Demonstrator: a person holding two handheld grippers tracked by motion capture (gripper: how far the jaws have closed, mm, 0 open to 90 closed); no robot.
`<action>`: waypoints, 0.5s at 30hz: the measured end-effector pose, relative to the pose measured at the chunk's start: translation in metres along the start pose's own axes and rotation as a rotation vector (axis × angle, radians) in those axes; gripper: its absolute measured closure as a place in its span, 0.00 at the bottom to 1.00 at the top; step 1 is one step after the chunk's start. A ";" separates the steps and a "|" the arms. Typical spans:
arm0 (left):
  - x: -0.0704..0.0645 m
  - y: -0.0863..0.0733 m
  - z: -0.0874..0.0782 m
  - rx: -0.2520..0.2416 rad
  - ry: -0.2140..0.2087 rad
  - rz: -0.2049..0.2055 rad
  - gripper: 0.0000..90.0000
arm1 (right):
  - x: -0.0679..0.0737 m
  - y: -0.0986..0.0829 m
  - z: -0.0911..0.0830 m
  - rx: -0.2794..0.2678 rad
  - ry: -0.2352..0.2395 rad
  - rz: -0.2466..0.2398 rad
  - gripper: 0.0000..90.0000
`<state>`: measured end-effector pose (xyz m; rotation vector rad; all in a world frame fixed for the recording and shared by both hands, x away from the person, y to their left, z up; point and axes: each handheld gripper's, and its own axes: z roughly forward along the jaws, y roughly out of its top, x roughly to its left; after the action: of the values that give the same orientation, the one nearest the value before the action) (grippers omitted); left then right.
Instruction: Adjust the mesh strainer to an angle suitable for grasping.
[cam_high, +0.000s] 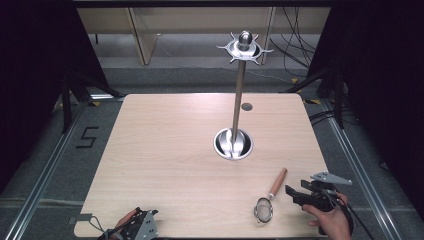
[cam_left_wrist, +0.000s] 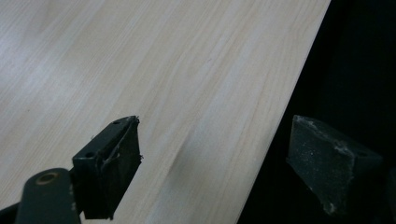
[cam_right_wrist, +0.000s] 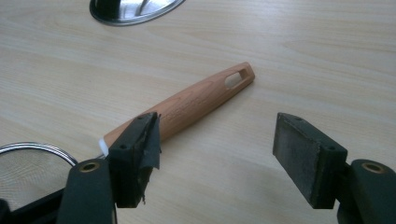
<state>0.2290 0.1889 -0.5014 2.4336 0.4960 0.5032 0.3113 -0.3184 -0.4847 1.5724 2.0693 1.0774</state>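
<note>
Strainer (cam_high: 270, 197) with a round wire-mesh bowl and a smooth wooden handle lies flat near the front right of the pale wood-grain worktop (cam_high: 165, 150), just beside the right gripper (cam_right_wrist: 215, 154), jaws apart, empty. A tall steel stand (cam_high: 239, 100) rises behind. Left gripper (cam_left_wrist: 212, 163) hovers at the front edge, jaws apart.

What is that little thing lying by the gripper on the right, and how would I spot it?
Start at the tall steel hanging stand in the middle of the pale wooden table, then look toward the near right corner. There lies a small round wire-mesh strainer with a wooden handle, just left of the right gripper. It is the one loose utensil on the tabletop.
</note>
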 end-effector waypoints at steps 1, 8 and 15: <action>0.001 0.000 -0.001 0.017 -0.012 0.018 0.18 | 0.003 0.000 0.000 0.012 0.009 0.043 0.36; 0.001 0.000 -0.001 0.017 -0.010 0.017 0.18 | -0.002 0.000 0.002 0.008 0.036 0.005 0.36; 0.001 0.000 -0.001 0.018 -0.010 0.017 0.18 | 0.001 0.002 0.003 0.016 0.027 0.007 0.36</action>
<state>0.2294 0.1893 -0.5007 2.4580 0.4780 0.4954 0.3142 -0.3158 -0.4845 1.5819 2.0966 1.0932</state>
